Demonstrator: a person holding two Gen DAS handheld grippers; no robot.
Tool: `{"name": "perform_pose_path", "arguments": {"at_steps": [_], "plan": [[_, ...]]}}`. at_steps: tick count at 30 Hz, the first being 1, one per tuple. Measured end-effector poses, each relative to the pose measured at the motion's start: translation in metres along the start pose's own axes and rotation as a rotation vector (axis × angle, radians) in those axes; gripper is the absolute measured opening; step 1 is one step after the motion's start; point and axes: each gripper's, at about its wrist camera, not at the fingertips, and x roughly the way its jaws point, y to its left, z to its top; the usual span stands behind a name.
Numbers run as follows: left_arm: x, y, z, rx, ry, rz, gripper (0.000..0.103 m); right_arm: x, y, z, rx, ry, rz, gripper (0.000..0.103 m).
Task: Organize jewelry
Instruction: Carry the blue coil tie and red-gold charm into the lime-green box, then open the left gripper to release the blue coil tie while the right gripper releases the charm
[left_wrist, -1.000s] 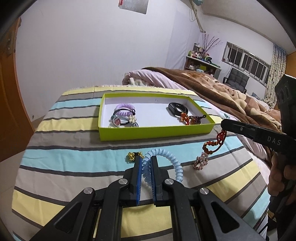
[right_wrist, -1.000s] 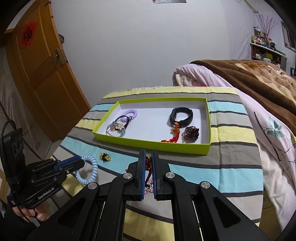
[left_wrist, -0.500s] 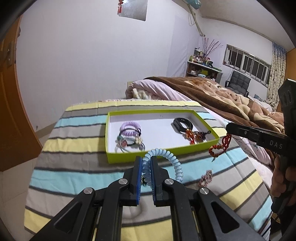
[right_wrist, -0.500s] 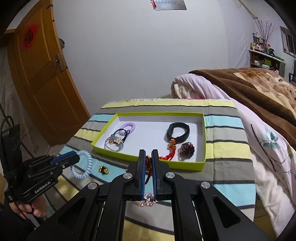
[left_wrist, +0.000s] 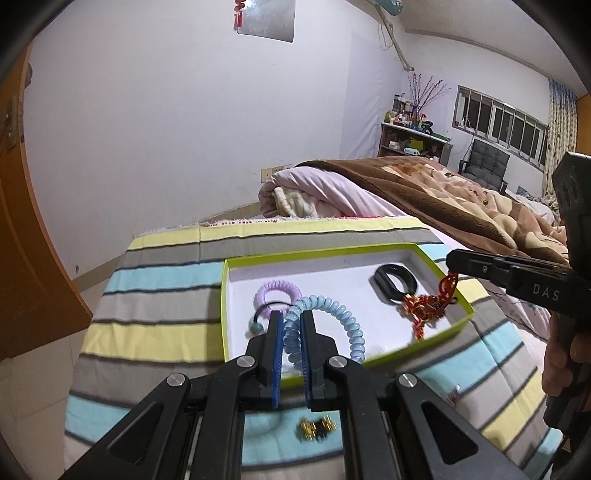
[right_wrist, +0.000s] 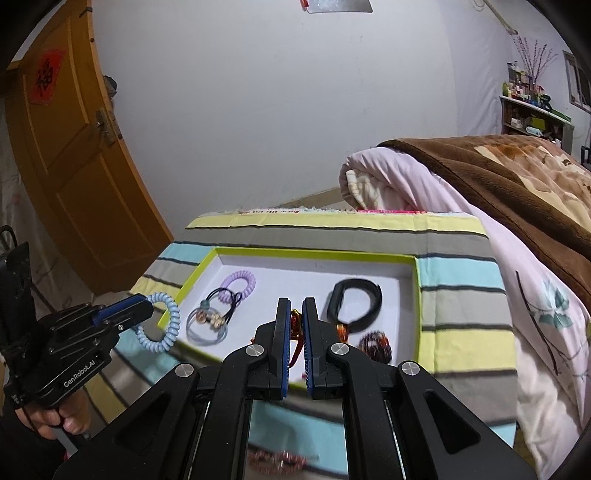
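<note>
My left gripper (left_wrist: 291, 321) is shut on a light blue coil hair tie (left_wrist: 332, 314) and holds it above the near left part of the lime-green tray (left_wrist: 225, 295). In the right wrist view it (right_wrist: 146, 308) hangs at the tray's left edge. My right gripper (right_wrist: 295, 314) is shut on a red beaded charm (right_wrist: 295, 319), which dangles over the tray's right side in the left wrist view (left_wrist: 445, 290). In the tray lie a purple coil tie (right_wrist: 240, 282), a black band (right_wrist: 354, 299), ring ties (right_wrist: 207, 321) and a dark bead bracelet (right_wrist: 375, 343).
A small gold piece (left_wrist: 316, 428) lies on the striped cloth (left_wrist: 147, 332) near my left gripper. A pink beaded end (right_wrist: 277, 459) hangs blurred below my right gripper. A bed with pink and brown blankets (right_wrist: 480, 192) stands right; an orange door (right_wrist: 66, 166) is left.
Both grippers have risen from the cloth and moved forward over the tray, each carrying its piece. The gold piece stays on the cloth.
</note>
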Motion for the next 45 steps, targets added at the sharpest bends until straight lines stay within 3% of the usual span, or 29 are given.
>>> {"name": "perform_pose_path", "arguments": {"at_steps": [18,28,31,35,45], "plan": [[0.087,0.025,0.024,0.000,0.091,0.035,0.009,0.085,-0.016,0.025,0.038,0.101,0.008,0.006],[0.107,0.030,0.021,-0.002,0.132,0.046,0.009,0.115,-0.022,0.023,0.081,0.164,0.017,0.007],[0.109,0.031,0.020,-0.005,0.139,0.048,0.009,0.116,-0.022,0.022,0.078,0.172,0.008,0.008],[0.107,0.034,0.019,-0.024,0.127,0.048,0.009,0.113,-0.020,0.022,0.071,0.160,0.018,0.027],[0.079,0.039,0.014,-0.074,0.093,0.038,0.009,0.082,-0.014,0.015,0.042,0.116,0.031,0.027]]}}
